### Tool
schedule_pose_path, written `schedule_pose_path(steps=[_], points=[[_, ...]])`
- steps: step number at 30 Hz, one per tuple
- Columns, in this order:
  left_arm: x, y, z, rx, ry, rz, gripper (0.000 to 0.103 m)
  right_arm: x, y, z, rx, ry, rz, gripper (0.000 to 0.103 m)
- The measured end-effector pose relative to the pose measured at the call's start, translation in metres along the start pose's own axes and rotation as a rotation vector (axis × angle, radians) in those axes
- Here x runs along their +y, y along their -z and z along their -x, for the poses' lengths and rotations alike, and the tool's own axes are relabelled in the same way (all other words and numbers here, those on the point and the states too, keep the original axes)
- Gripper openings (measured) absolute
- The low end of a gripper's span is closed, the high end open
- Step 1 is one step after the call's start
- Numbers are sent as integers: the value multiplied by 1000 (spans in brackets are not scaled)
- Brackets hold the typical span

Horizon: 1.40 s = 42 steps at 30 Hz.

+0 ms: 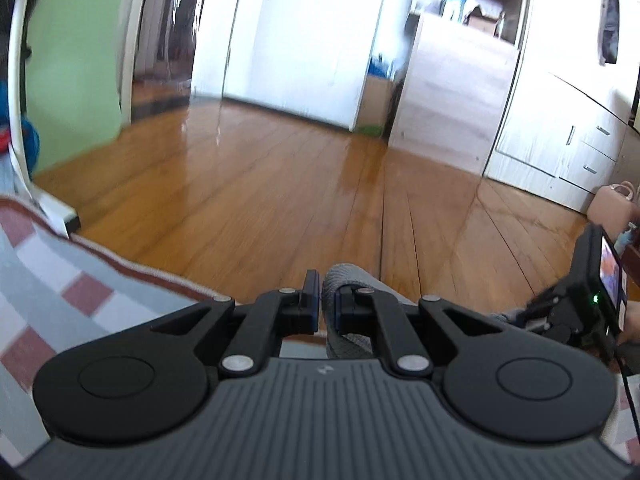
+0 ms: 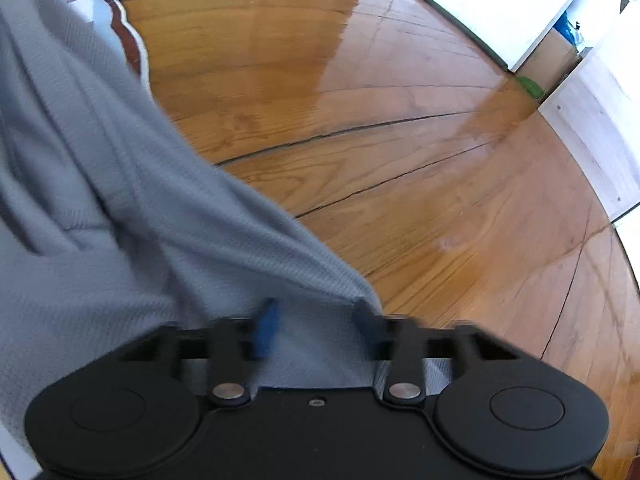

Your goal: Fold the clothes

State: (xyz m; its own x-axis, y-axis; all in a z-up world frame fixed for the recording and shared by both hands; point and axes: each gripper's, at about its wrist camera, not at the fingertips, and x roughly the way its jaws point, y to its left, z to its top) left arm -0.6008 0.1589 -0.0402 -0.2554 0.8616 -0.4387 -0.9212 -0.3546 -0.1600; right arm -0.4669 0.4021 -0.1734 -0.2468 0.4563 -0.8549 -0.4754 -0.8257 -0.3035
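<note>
A grey knitted garment (image 2: 120, 216) hangs across the left and middle of the right wrist view, lifted above the wooden floor. My right gripper (image 2: 316, 332) has its blue-padded fingers spread apart, with the cloth's edge lying between them. My left gripper (image 1: 327, 300) is nearly closed, pinching a rolled edge of the same grey garment (image 1: 340, 280) between its pads. The right gripper's body with its lit screen shows at the right edge of the left wrist view (image 1: 592, 296).
A checked grey, white and red bedspread (image 1: 48, 292) with a brown scalloped border lies at the lower left. Beyond is polished wooden floor (image 1: 280, 184), a white wardrobe (image 1: 296, 36), a desk with drawers (image 1: 568, 128) and a pink bag (image 1: 616, 204).
</note>
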Motion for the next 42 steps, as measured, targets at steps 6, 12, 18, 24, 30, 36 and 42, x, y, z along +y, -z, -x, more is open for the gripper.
schedule_pose_path(steps=[6,12,18,24,30,36,42], points=[[-6,-9,19,-108,0,-27,7,0,2,25,-86,99,-31,1],[-1,-17,37,-189,117,31,7,17,-2,64,-222,123,176,56],[-6,-19,56,-274,219,-27,7,53,-19,72,-193,46,622,56],[-16,-17,61,-289,242,-68,7,65,-34,42,-167,91,738,37],[7,-19,54,-236,224,46,8,39,-36,65,-225,125,359,8],[28,-18,28,-105,268,219,12,-5,-12,140,-403,134,-260,5],[21,-9,19,-60,264,245,74,-31,1,205,-530,345,-448,4]])
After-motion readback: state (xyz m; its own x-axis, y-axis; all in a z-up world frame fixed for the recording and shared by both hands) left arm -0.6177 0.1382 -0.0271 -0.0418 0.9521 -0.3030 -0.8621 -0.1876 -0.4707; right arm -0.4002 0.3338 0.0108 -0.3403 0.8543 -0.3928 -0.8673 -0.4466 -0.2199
